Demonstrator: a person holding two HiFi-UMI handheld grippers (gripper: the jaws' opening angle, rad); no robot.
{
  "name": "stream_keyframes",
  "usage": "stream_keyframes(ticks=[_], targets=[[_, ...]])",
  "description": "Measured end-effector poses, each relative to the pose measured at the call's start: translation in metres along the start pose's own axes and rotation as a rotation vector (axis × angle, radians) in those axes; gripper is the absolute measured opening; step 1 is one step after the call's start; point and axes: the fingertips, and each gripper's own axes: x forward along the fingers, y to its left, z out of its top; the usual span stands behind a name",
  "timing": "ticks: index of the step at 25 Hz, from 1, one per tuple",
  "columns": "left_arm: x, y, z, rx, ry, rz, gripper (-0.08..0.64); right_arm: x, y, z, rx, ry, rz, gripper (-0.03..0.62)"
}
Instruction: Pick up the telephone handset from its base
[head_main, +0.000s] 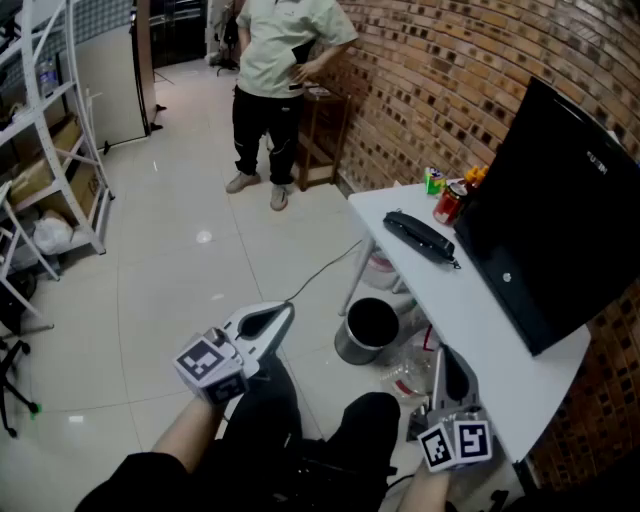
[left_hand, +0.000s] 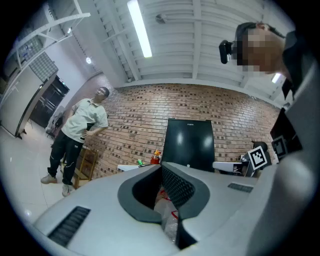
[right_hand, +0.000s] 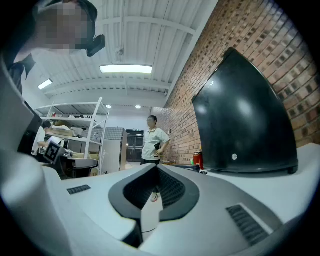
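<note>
The black telephone (head_main: 420, 237) lies flat on the white table (head_main: 470, 320) at the right, its handset resting on the base, in front of a large black monitor (head_main: 550, 210). My left gripper (head_main: 283, 312) is held low over the floor, left of the table and well short of the phone, jaws together and empty. My right gripper (head_main: 452, 358) hovers by the table's near edge, also short of the phone, its jaws meeting at the tips with nothing between them. In the right gripper view the phone (right_hand: 192, 168) shows as a dark strip on the table ahead.
A red can (head_main: 450, 200) and a green can (head_main: 434, 180) stand at the table's far end. A dark bin (head_main: 370, 328) and clear plastic sit under the table. A person (head_main: 275, 80) stands by a wooden stool (head_main: 320, 130). White shelving (head_main: 50, 130) lines the left.
</note>
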Motion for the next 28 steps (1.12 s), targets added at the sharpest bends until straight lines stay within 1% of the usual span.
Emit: stream_keyframes(ticks=[3, 7, 13, 17, 21, 24, 28], targets=[[0.015, 0.011, -0.003, -0.002, -0.003, -0.011, 0.0, 0.016, 0.0, -0.008, -0.012, 0.028, 0.02, 0.011], [0.037, 0.037, -0.005, -0.021, -0.021, -0.023, 0.0, 0.043, -0.003, -0.013, -0.009, 0.049, 0.044, 0.011], [0.077, 0.083, -0.018, -0.022, 0.001, -0.048, 0.0, 0.082, -0.005, -0.023, 0.015, 0.07, 0.103, 0.011], [0.099, 0.104, -0.011, -0.025, -0.007, -0.08, 0.0, 0.098, -0.007, -0.024, 0.0, 0.091, 0.089, 0.011], [0.127, 0.105, -0.004, -0.048, -0.01, -0.146, 0.0, 0.103, -0.018, -0.014, -0.003, 0.075, 0.056, 0.011], [0.152, 0.099, 0.003, -0.055, 0.003, -0.213, 0.0, 0.105, -0.024, -0.004, -0.012, 0.051, 0.022, 0.011], [0.182, 0.081, 0.009, -0.105, 0.023, -0.321, 0.0, 0.102, -0.036, 0.003, -0.003, 0.018, -0.037, 0.011]])
